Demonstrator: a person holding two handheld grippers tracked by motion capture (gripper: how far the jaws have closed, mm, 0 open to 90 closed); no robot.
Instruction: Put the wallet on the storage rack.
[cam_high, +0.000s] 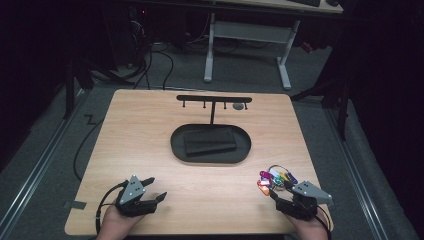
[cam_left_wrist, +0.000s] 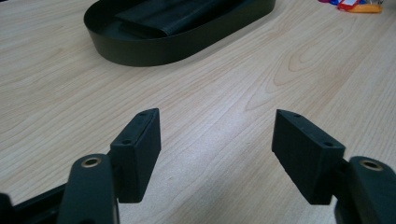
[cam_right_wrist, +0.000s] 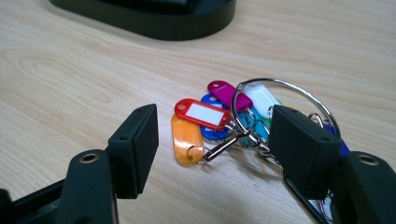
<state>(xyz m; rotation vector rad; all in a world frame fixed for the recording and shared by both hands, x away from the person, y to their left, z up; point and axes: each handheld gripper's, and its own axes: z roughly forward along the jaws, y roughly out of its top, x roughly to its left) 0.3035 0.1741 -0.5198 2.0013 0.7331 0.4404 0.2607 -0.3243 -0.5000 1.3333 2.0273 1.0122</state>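
Note:
A bunch of coloured key tags on a large metal ring (cam_high: 276, 179) (cam_right_wrist: 219, 121) lies on the wooden table near its front right corner. My right gripper (cam_high: 279, 193) (cam_right_wrist: 215, 135) stands open just behind the bunch, one jaw on either side of it, and the pads do not press on it. The right jaw covers part of the ring. At the front left, my left gripper (cam_high: 156, 188) (cam_left_wrist: 217, 140) is open over bare wood with nothing between its jaws.
A black oval tray (cam_high: 176, 145) (cam_left_wrist: 140, 51) (cam_right_wrist: 163, 23) holding a flat black box (cam_high: 210, 141) (cam_left_wrist: 187, 14) sits mid-table. Behind it rises a black T-shaped stand with hooks (cam_high: 214, 99). A desk frame and cables are on the floor beyond.

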